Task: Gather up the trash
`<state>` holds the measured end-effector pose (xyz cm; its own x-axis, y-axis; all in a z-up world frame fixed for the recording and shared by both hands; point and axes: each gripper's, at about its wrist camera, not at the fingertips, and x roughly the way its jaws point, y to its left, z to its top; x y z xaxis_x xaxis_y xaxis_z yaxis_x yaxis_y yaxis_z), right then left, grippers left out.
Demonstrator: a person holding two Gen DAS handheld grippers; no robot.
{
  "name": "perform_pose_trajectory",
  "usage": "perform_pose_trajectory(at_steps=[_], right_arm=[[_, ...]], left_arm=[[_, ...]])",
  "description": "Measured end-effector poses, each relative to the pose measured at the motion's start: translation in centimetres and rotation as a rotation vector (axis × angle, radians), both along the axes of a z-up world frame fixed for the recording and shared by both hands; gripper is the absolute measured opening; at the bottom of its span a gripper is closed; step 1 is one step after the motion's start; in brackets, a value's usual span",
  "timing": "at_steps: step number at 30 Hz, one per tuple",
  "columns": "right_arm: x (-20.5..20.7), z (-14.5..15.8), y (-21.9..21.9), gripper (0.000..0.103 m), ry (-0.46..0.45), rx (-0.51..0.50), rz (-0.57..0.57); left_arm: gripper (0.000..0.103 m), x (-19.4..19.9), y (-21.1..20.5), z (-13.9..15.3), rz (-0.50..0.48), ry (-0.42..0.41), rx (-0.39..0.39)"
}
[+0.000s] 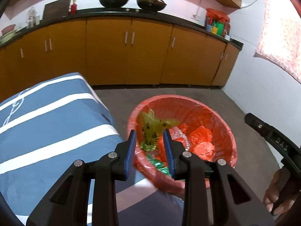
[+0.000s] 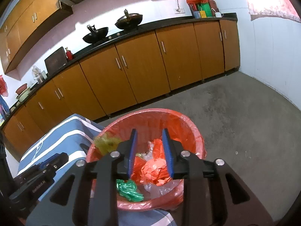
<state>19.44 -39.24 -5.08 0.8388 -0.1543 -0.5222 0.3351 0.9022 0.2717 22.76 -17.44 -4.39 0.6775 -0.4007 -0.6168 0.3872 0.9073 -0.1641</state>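
With both my left hand-held gripper [image 1: 149,148] and right hand-held gripper [image 2: 149,151] spread apart and empty over the red-lined bin [image 2: 190,126], the yellow-green wrapper [image 1: 154,125] seems mid-fall near its rim and may catch there or spill onto the floor.

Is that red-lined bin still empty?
No, the red-lined bin already holds crumpled orange plastic, a green wrapper and clear film.

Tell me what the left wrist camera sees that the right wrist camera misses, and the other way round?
Only the left view shows the person's bare hand holding the other tool. Only the right view shows the wooden upper wall cabinets and a crumpled green plastic bag lying clear in the bin. Both show the round red-lined trash bin, a yellow-green wrapper, two black woks, and open hand-held grippers.
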Motion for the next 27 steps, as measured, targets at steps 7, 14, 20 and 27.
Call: perform_pose_trajectory(at_steps=[7, 14, 20, 27], right_arm=[[-1.4, 1.8, 1.9, 0.033, -0.025, -0.02, 0.024], [-3.2, 4.0, 4.4, 0.038, -0.058, -0.041, 0.055], [-5.2, 5.7, 6.7, 0.044, -0.087, -0.052, 0.084], [-8.2, 6.9, 9.0, 0.058, -0.112, -0.07, 0.105]], left_arm=[[0.035, -1.1, 3.0, 1.4, 0.059, -0.029, 0.004], [0.035, -2.9, 6.4, 3.2, 0.116, -0.068, 0.0], [0.039, -5.2, 9.3, 4.6, 0.16, -0.109, 0.001], [0.047, -8.5, 12.2, 5.9, 0.205, -0.156, 0.016]])
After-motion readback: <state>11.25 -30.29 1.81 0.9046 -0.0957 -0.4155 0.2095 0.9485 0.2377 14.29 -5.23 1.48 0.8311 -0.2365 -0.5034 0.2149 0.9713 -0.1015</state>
